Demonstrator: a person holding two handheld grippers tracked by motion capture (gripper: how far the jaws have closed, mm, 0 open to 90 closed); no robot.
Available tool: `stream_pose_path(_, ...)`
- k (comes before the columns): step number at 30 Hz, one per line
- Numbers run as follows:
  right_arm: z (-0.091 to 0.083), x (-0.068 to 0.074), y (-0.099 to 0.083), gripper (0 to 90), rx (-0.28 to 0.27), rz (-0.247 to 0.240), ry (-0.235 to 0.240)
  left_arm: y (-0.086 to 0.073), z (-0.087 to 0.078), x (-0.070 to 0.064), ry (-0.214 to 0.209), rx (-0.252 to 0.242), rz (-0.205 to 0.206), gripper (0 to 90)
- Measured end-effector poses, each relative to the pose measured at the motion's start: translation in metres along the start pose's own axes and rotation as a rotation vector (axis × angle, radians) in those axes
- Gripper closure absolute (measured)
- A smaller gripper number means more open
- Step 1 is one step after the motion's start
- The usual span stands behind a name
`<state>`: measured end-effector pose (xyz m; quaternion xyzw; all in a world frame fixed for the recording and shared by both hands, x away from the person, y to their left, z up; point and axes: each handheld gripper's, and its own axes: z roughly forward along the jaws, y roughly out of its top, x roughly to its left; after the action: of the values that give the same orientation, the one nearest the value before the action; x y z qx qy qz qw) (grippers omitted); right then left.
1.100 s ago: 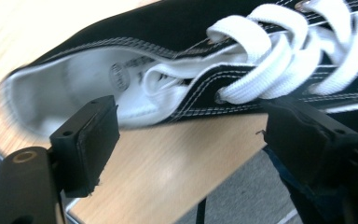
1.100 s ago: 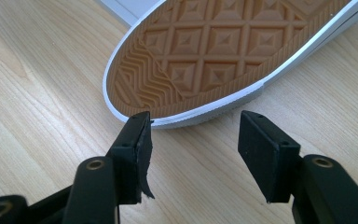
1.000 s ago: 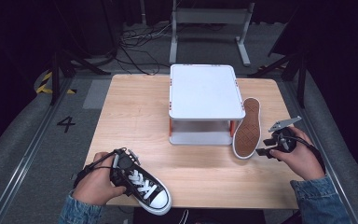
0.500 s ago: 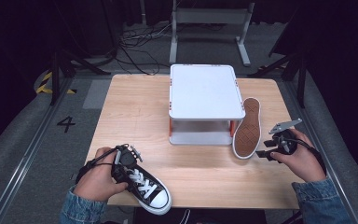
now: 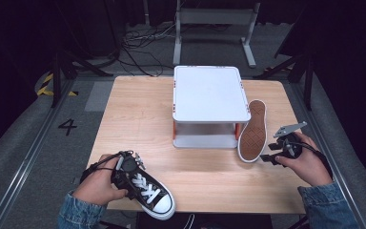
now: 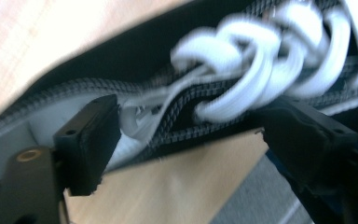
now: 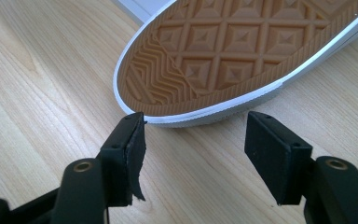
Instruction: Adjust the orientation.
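Both pairs of my jaws stand apart, neither clamped on anything. Widest of what lies before me is the pale wooden table (image 5: 138, 124), and at its middle stands the white two-tier plastic rack with orange posts (image 5: 210, 93). Leaning on its side against the rack's right post is the second canvas sneaker, its tan diamond-tread sole (image 5: 252, 131) turned up toward me; its long axis runs away from me, one rounded end nearest. My right gripper (image 5: 272, 157) sits just to the right of that near end, and in the right gripper view the sole's white rim (image 7: 186, 117) lies just ahead of the gap, nearly touching my left pad (image 7: 129, 154), with bare wood between the pads. My left gripper (image 5: 126, 168) is at the near left edge over the black canvas sneaker with white laces (image 5: 150, 193), which points toe-first toward me and to the right; in the left gripper view its collar and laces (image 6: 261, 60) cross between the open pads. I judge each hand nearest its own shoe, the right needing a short push forward.
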<state>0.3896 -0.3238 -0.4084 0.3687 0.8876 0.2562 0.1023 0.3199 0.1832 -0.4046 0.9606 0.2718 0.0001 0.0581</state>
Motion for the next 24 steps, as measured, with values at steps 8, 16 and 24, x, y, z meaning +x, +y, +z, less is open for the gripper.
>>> stream_pose_path(8,0.003,0.003,0.001,39.2,0.005,-0.013,0.004,0.004,-0.010,-0.007,0.006,0.015,0.167,71.1)
stream_pose_path(16,0.003,0.002,0.001,39.2,0.003,-0.014,0.002,0.005,-0.043,-0.008,0.044,-0.186,0.144,85.2)
stream_pose_path(24,-0.002,0.000,-0.001,39.4,-0.009,0.001,-0.012,0.014,-0.054,0.027,0.237,-0.258,-0.227,85.1)
